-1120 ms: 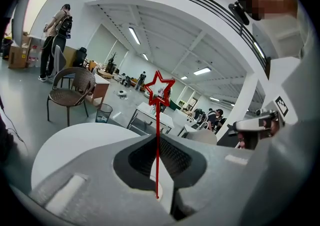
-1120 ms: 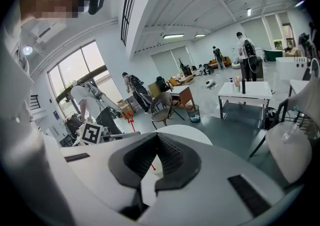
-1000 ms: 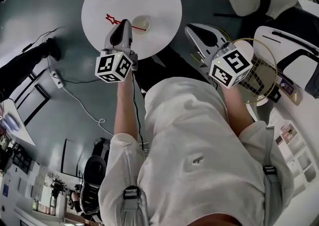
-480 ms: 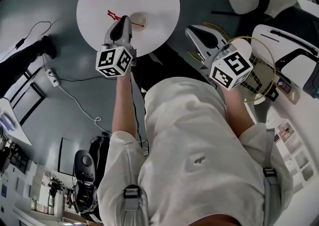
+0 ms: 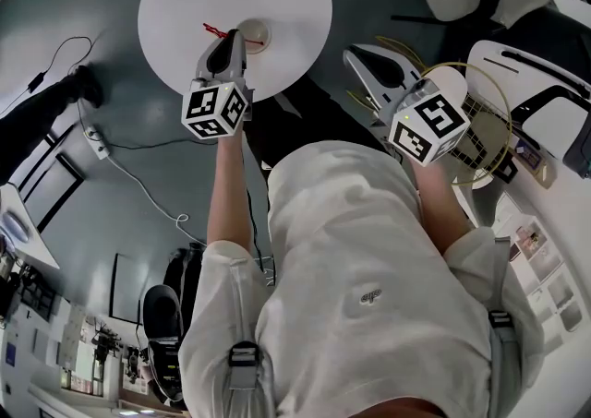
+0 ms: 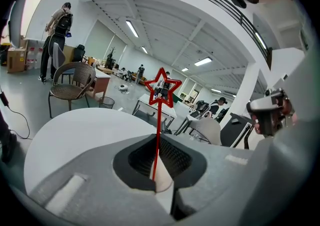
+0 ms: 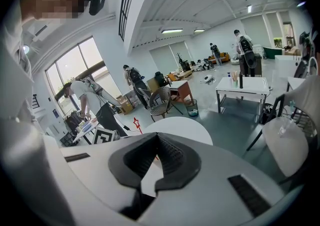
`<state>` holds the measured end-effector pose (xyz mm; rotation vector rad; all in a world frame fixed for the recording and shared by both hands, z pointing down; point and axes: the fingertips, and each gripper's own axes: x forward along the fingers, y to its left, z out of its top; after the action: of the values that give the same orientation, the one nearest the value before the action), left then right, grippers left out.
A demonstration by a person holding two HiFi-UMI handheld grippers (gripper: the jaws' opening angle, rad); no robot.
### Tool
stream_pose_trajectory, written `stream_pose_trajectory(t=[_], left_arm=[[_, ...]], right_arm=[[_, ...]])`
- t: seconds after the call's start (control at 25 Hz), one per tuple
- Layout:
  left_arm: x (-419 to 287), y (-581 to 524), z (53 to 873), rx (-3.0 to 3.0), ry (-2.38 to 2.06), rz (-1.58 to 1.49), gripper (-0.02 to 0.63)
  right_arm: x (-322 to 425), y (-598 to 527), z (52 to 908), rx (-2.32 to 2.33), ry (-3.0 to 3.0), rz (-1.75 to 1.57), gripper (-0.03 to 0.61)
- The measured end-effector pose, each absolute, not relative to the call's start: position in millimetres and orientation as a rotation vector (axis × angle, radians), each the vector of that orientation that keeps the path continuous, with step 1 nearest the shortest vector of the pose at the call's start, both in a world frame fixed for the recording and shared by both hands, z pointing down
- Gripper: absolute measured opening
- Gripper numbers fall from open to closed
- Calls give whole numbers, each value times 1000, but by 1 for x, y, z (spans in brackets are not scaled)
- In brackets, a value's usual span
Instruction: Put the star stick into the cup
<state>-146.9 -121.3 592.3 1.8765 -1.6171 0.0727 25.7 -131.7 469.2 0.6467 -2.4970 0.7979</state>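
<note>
Held the thin red stick (image 6: 158, 135), topped with an outline star, low on its shaft, left gripper (image 6: 159, 182) jaws closed on it, just left of the small cream cup (image 5: 255, 35), not yet inside. Held the right gripper (image 7: 150, 170) well right of the cup, jaws together on nothing. Judged the stick light, slender, easily bent; best pinched low, away from the star.

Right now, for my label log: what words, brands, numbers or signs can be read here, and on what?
None readable.
Left marker cube and right marker cube: black square patterns, no letters.
Shirt emblem: too small to read.
Sheets at right: too small.
</note>
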Motion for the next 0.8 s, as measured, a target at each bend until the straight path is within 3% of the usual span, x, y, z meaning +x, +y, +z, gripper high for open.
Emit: stream_pose_trajectory(t=[0.8], left_arm=[[-158,-117,613,1868,-1622,141,21]], right_arm=[[24,-123,474,641,-2486,807,9]])
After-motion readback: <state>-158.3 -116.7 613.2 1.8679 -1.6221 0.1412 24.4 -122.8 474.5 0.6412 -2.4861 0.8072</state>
